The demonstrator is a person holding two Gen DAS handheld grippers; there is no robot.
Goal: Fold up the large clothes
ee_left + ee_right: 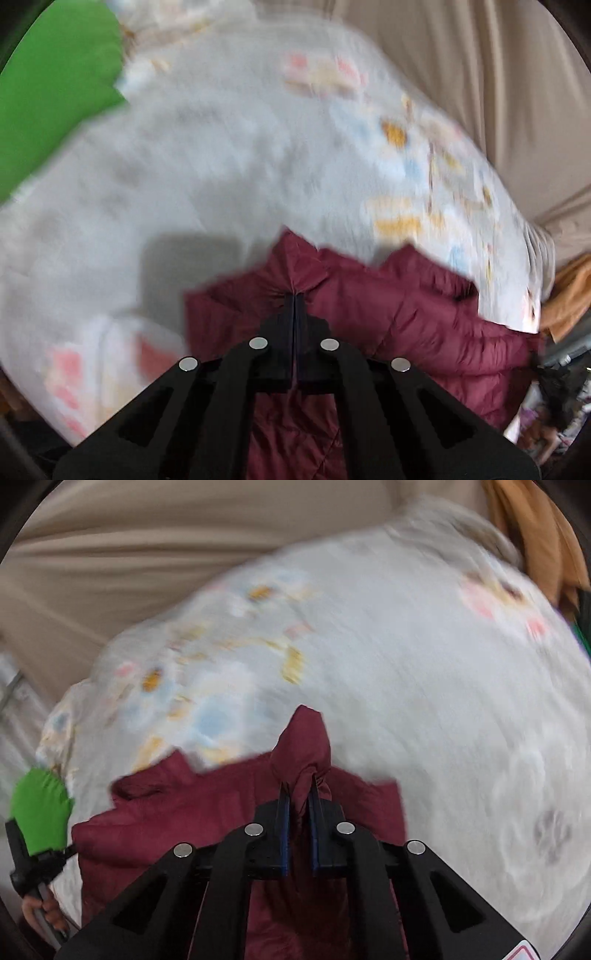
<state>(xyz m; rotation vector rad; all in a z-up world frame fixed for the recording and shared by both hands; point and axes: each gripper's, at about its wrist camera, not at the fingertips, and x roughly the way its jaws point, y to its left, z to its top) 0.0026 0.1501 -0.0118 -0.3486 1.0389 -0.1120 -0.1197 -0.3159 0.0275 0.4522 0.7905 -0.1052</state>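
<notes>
Clearly, the left claw point(294, 299) is pressed fully together and pinches a thin edge of the maroon quilted jacket point(388, 306). The right claw point(299, 794) is nearly closed and grips a bunched fold of the same jacket between its blue pads point(284, 823). The jacket lies on a white patterned blanket point(424, 686), which is blurred. No writing can be read.
</notes>
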